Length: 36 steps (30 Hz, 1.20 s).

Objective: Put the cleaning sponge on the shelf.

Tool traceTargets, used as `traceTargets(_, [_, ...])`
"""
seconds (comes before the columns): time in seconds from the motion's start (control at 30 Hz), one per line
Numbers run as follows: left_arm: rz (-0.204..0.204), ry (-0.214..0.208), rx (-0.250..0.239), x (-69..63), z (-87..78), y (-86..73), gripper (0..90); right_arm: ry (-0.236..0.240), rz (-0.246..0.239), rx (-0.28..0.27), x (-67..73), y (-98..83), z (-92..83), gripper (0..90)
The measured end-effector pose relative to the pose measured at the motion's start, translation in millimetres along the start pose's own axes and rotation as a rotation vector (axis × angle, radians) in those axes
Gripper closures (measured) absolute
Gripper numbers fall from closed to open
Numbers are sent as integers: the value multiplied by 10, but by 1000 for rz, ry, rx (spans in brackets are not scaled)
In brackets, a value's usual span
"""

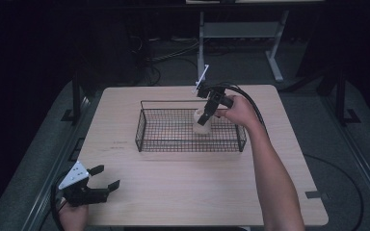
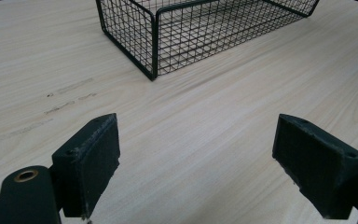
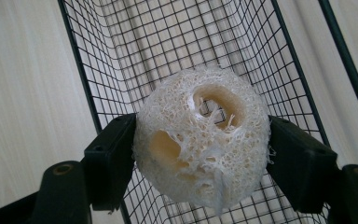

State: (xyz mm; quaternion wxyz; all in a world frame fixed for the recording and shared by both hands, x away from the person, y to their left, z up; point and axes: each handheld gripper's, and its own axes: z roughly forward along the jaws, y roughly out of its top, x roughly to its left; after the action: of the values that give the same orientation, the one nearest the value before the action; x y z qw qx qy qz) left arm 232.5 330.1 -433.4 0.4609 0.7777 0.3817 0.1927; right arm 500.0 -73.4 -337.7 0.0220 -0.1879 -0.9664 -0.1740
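Right hand-held gripper (image 3: 200, 154) around loofah (image 3: 203, 140)

black jaws, grey three-cornered plate (image 1: 74, 174), trailing cable (image 1: 250, 103)

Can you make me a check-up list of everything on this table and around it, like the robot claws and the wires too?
Surface: pale wooden table, faint scuff marks near the left side.
Job's things: loofah piece clamped over the black wire basket, which sits mid-table.
Clutter: nothing seen.
Grippers: right gripper shut on the loofah piece; left gripper open, holding nothing, near the front left corner.
Cables: black cable trails from the right gripper; more lie on the floor behind.
Surroundings: dark room, grey floor, a white desk frame beyond the table.
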Motion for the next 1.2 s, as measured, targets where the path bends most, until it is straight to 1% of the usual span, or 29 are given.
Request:
traceTargets(0.23, [-5,1,-4,4,-10,-1,136,21,-8,8,-6,28,107,280])
traceTargets(0.3, [-5,0,-4,5,-8,-2,137,20,-14,7,-6,33,137,281])
traceTargets(0.43, [-2,-1,-5,4,-11,0,137,33,3,-6,-24,-1,211,281])
traceTargets(0.67, [-4,-1,-4,5,-6,-1,136,33,7,26,-37,-47,309,281])
traceTargets(0.8, [-4,-1,-4,4,-8,-2,137,32,9,27,-46,-58,337,281])
traceTargets(0.83, [-8,0,-6,6,-9,-3,137,39,17,9,-50,-83,356,280])
traceTargets(0.87, [-8,0,-6,7,-10,-3,137,43,21,5,-55,-93,367,280])
traceTargets(0.93, [-7,0,-6,5,-10,-2,136,48,22,17,-63,-114,401,281])
traceTargets(1.03, [-4,-1,-5,2,-9,-1,137,41,17,35,-55,-121,447,281])
traceTargets(1.13, [-2,-1,-5,3,-10,0,136,41,16,29,-55,-114,453,280])
traceTargets(1.2, [-7,1,-8,4,-11,-3,137,32,12,25,-56,-109,450,280])
